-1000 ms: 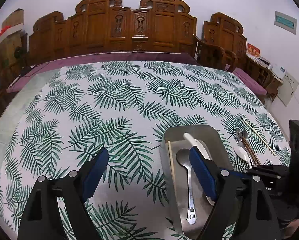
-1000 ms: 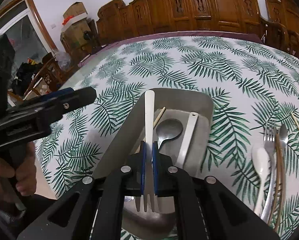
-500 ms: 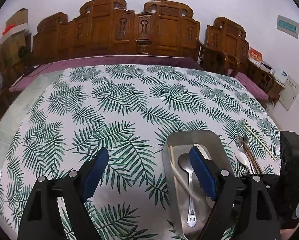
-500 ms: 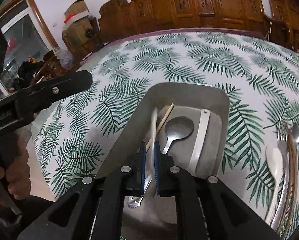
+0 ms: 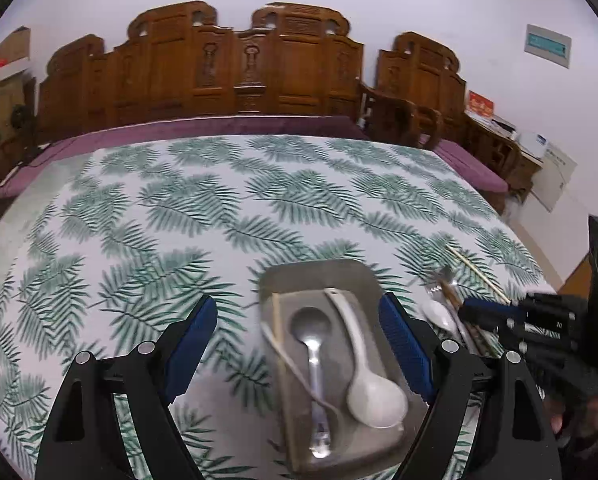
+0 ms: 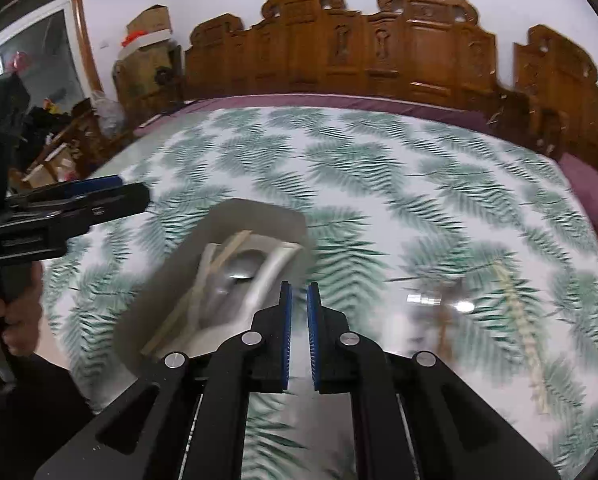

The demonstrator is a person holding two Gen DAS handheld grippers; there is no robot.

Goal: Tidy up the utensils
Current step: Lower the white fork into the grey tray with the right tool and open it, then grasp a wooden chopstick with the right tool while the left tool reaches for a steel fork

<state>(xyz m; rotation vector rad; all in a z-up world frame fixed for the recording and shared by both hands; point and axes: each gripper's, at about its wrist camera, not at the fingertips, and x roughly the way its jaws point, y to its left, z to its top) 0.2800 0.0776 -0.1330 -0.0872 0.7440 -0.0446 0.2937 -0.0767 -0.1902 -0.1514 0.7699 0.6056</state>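
Observation:
A steel tray (image 5: pixel 319 276) lies on the leaf-print table and holds a metal spoon (image 5: pixel 313 344), a white ceramic spoon (image 5: pixel 369 392), a chopstick (image 5: pixel 277 332) and a white fork (image 5: pixel 295 364). My left gripper (image 5: pixel 299 340) is open, its fingers on either side of the tray. My right gripper (image 6: pixel 297 320) is slightly open and empty, just right of the tray (image 6: pixel 259 216); it shows in the left wrist view (image 5: pixel 487 310). Loose utensils (image 5: pixel 447 312) lie right of the tray, blurred in the right wrist view (image 6: pixel 439 308).
A loose chopstick (image 5: pixel 479 274) lies on the table at the right. Carved wooden chairs (image 5: pixel 243 68) stand along the far edge. A purple cloth (image 5: pixel 219 126) borders the table. Boxes and clutter (image 6: pixel 147 40) are at the far left.
My right gripper has let go of the white fork into the tray, opened a little, and swung right and away. The left gripper has pulled back slightly.

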